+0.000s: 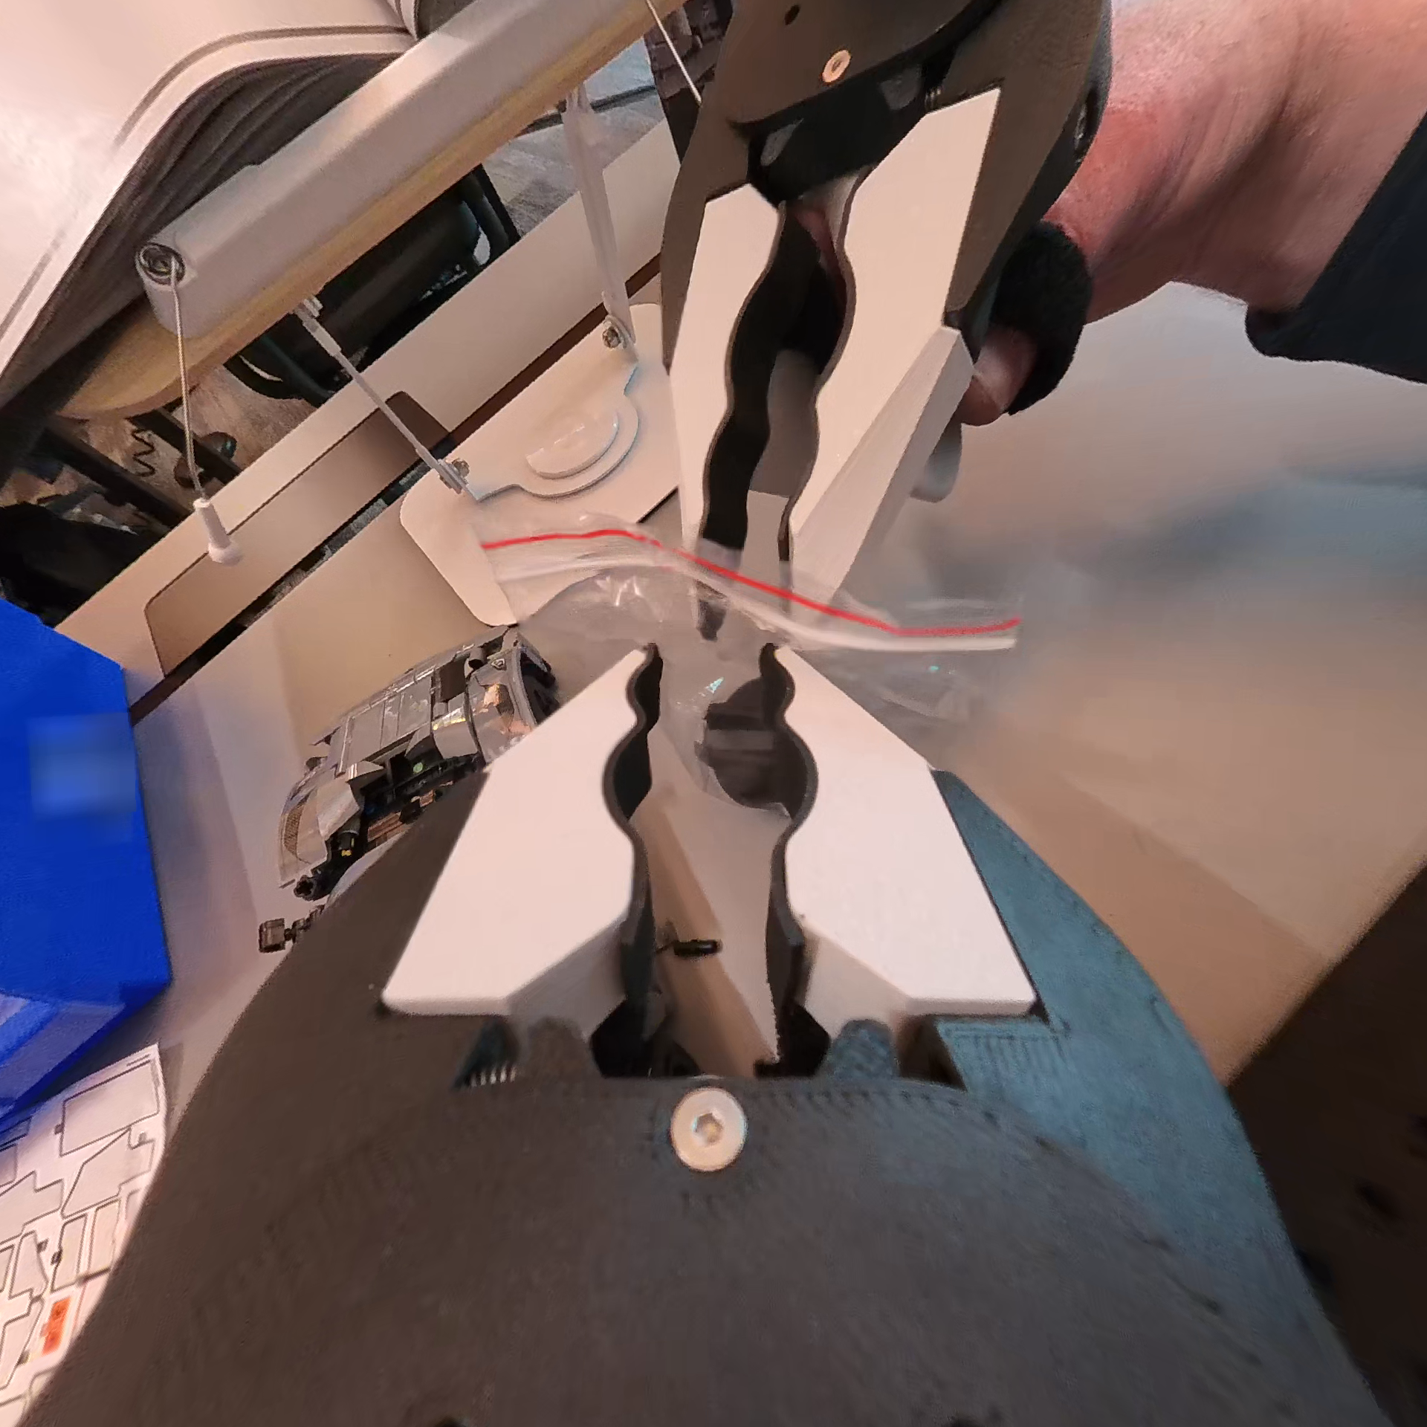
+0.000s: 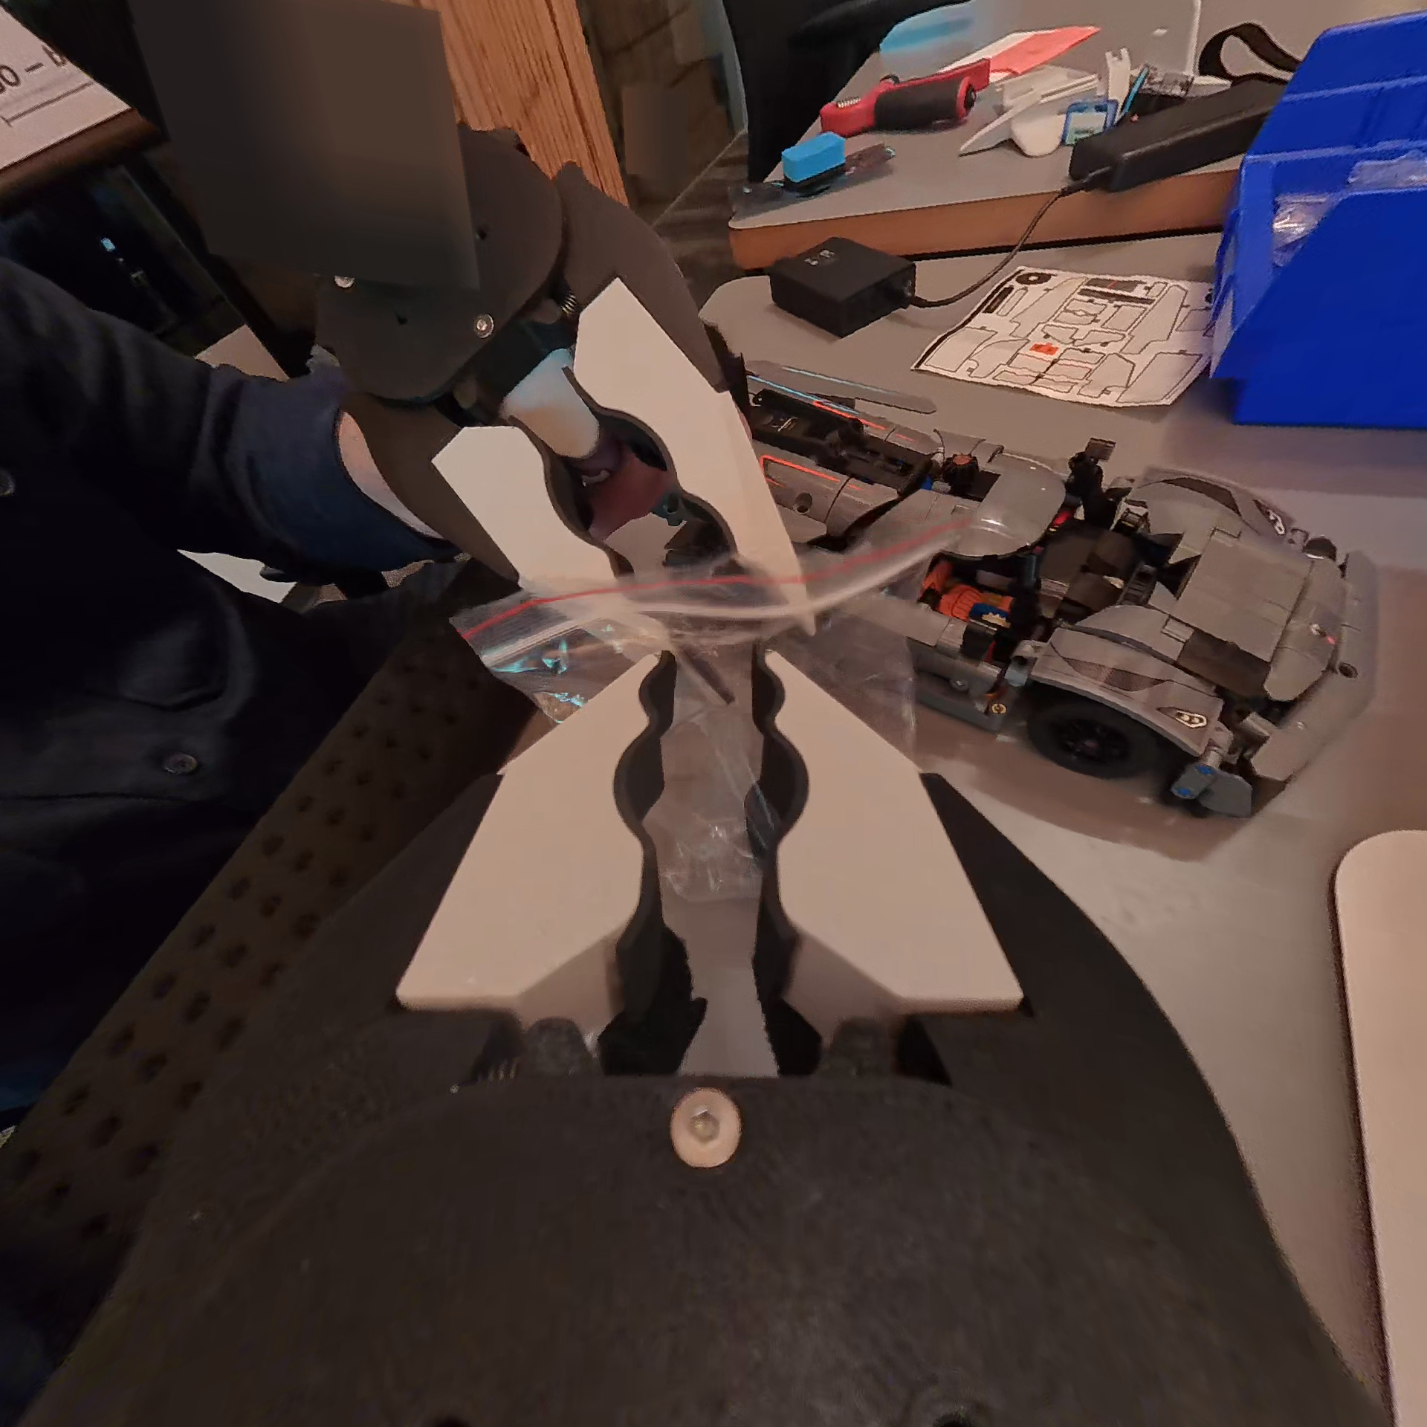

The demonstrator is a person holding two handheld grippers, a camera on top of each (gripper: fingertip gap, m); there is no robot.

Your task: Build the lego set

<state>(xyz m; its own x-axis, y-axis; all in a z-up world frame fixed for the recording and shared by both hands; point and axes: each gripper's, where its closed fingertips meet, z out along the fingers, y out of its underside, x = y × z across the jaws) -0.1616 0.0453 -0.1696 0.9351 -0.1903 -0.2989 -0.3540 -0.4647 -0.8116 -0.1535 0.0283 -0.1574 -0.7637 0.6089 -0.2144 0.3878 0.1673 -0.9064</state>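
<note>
Both grippers are meeting nose to nose over a small clear zip bag [image 1: 772, 610] with a red line along its seal, and the bag is hanging in the air between them, above the grey table [image 2: 1158, 888].

The left gripper [image 1: 714, 656] is reaching into the bag from below the seal in its own view. Its jaws are standing slightly apart at the tips, with crumpled bag film and a dark small part lying in the gap. Whether the tips are actually pinching the film cannot be told.

The right gripper [image 2: 714, 664] is coming at the bag from the opposite side. In the left wrist view its tips are sitting together at the sealed strip, apparently clamped on the bag's upper edge. In its own view a narrow gap is showing between the jaws, with film and a thin dark part bunched there. A person's hand [image 1: 1197, 177], in a dark sleeve, is holding this gripper.

The lego car [image 2: 1120, 618], a grey, largely assembled model with black wheels and orange parts showing inside, is standing on the table just beyond the bag. A sticker sheet [image 2: 1073, 340] is lying flat behind the car, near a blue storage bin [image 2: 1328, 255]. A black box [image 2: 842, 282] with a cable is sitting farther back, beside a raised board carrying a red-and-black tool [image 2: 903, 96].
</note>
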